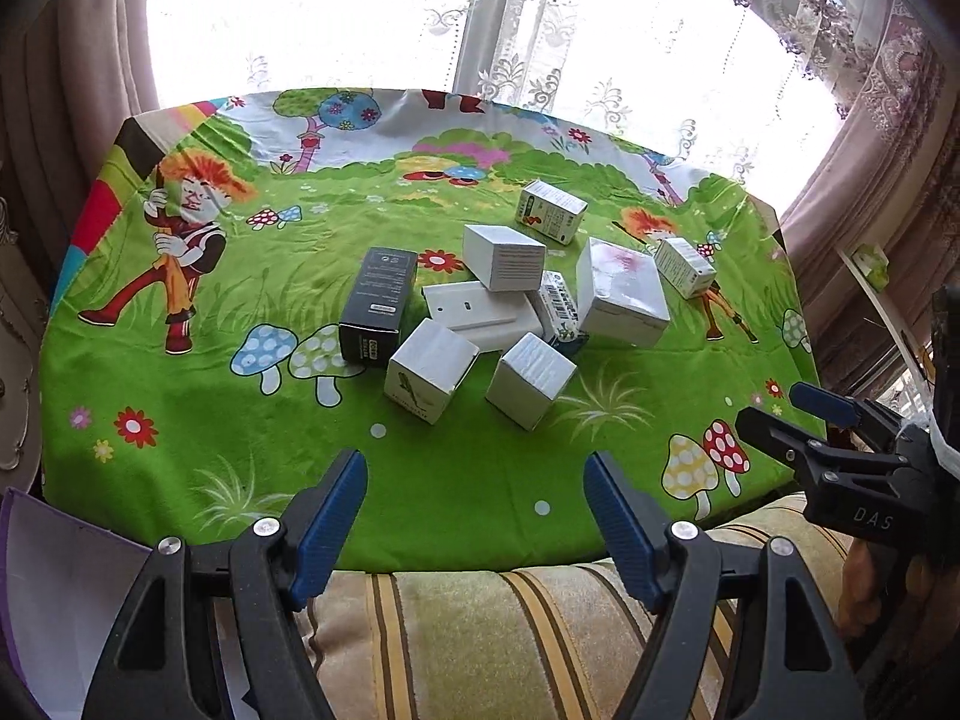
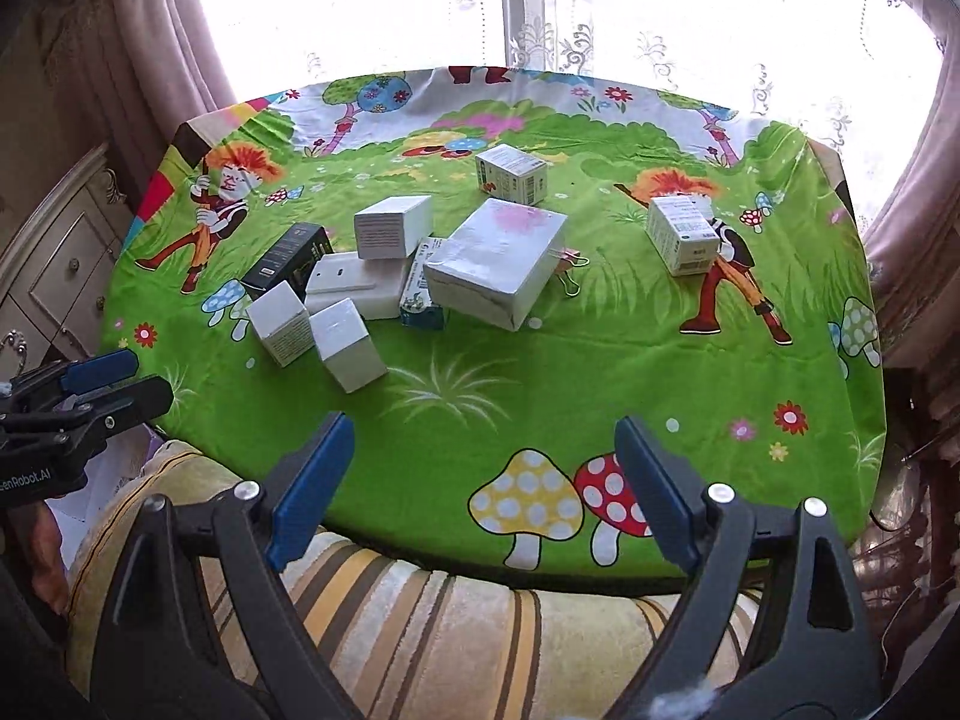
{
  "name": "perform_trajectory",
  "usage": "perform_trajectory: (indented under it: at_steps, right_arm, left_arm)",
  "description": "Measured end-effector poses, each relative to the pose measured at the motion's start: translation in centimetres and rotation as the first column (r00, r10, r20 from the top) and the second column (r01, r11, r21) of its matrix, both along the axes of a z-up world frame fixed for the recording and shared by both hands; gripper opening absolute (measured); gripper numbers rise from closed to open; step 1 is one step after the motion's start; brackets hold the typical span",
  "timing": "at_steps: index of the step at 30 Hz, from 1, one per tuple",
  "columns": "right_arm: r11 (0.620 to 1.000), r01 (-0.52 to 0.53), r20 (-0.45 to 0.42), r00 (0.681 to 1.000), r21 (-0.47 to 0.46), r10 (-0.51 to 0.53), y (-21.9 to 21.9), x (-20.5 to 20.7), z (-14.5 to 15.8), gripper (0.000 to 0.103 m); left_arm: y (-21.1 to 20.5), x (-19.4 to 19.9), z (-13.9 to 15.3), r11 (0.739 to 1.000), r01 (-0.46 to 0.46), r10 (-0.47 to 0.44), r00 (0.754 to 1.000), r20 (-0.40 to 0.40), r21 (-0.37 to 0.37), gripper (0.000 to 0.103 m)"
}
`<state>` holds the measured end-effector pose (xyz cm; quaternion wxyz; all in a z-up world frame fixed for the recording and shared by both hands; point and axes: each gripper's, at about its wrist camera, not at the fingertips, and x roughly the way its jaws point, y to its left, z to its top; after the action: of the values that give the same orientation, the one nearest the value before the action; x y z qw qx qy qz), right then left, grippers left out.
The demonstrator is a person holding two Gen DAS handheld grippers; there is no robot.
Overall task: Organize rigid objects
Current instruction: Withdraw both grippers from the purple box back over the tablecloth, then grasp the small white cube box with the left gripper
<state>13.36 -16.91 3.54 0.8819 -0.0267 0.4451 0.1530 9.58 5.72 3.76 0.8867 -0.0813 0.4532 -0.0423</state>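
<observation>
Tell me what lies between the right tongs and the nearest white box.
Only bare green tablecloth separates the right tongs from the white box, per the right wrist view.

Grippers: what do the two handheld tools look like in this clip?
Both look alike. The left gripper and right gripper have black plastic arms with triangular cut-outs, silver screw heads, and ribbed blue pads on the fingers. White lettering marks each body: "DAS" on the right, "enRobot.AI" on the left. No sleeves show.

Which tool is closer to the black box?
Left. The left tool sits open near the table edge just right of the black box; the right tool, also open, is farther right.
</observation>
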Motion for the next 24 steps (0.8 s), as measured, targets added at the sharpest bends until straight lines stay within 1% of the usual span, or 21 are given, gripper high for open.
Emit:
perform_trajectory:
  at_steps: [4, 9, 17, 20, 24]
  right_arm:
    - [0.998, 0.042, -0.028, 0.999, 0.036, -0.041, -1.7, 0.9, -0.5, 0.090]
    - [0.996, 0.064, -0.046, 0.997, 0.062, -0.061, -2.5, 1.6, -1.0, 0.090]
    - [0.990, 0.109, -0.052, 0.993, 0.086, -0.105, -3.9, 2.3, -1.3, 0.090]
    - [0.988, 0.128, -0.055, 0.991, 0.090, -0.124, -4.4, 2.5, -1.4, 0.090]
    - [0.984, 0.147, -0.065, 0.988, 0.100, -0.141, -4.8, 2.8, -1.7, 0.090]
  left_arm:
    - [-2.1, 2.2, -0.5, 0.997, 0.071, -0.071, 0.997, -0.011, 0.025, 0.076]
    - [-4.0, 4.7, -1.0, 0.989, 0.137, -0.135, 0.990, -0.026, 0.062, 0.075]
    - [-5.9, 8.2, -2.4, 0.961, 0.219, -0.211, 0.975, -0.064, 0.166, 0.075]
    - [-6.4, 8.9, -3.0, 0.951, 0.250, -0.238, 0.968, -0.083, 0.180, 0.075]
    - [-7.0, 9.5, -3.8, 0.933, 0.284, -0.266, 0.958, -0.106, 0.222, 0.075]
